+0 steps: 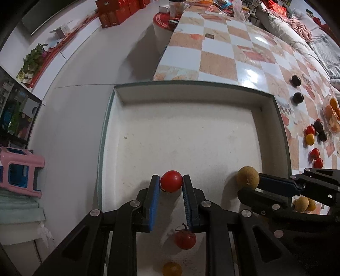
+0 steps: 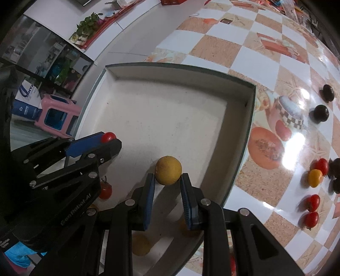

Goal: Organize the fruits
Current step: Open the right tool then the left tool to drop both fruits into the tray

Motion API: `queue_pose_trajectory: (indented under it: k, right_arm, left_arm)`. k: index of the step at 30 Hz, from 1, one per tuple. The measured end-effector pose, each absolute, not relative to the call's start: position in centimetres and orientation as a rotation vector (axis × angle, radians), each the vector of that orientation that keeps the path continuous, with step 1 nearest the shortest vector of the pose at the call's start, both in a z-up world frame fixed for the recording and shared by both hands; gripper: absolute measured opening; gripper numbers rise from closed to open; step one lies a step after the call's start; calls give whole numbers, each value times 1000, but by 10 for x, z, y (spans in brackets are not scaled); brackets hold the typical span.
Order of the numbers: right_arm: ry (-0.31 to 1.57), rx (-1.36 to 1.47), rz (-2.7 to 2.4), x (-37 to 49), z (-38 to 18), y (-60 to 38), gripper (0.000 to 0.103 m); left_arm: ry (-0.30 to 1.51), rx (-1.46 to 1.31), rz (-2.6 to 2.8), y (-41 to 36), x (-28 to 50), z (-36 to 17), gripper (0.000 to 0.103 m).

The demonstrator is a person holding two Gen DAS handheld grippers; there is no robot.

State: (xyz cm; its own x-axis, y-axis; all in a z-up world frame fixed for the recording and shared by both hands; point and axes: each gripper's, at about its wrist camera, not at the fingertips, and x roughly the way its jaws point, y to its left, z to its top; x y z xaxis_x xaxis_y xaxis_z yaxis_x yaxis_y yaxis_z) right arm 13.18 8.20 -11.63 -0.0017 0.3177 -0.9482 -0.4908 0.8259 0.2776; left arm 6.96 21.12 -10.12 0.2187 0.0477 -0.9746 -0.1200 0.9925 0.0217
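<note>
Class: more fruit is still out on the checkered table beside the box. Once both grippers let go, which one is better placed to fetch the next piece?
Probably the right gripper. The loose red cherry tomatoes lie on its side of the white shallow box.

- The floor [image 1: 80, 70] is pale and glossy, with a thin seam line running across it.
- The surface [image 1: 218, 63] wears a shiny checkered cloth of white and orange-tan squares printed with food pictures; bright glare from overhead light sits on it.
- A pink plastic stool [image 1: 20, 169] with blue panels stands on the floor at the left.
- A dark glass-fronted cabinet [image 2: 42, 55] stands behind the stool.
- A low white unit along the wall carries a leafy potted plant [image 1: 34, 57].
- Red boxes [image 1: 119, 10] are stacked farther along.
- A sofa [image 1: 297, 36] with pink fabric heaped on it runs along the far right.
</note>
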Motion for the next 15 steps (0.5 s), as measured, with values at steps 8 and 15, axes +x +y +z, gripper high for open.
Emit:
queue_pose_trajectory:
  k: [8, 15]
  right_arm:
    - [1419, -140, 640, 130, -111, 78, 45]
    - [1372, -61, 649, 130, -95, 64, 70]
  left_arm:
    - [1373, -96, 88, 211, 67, -106, 23]
    - [1362, -168, 50, 221, 63, -99, 59]
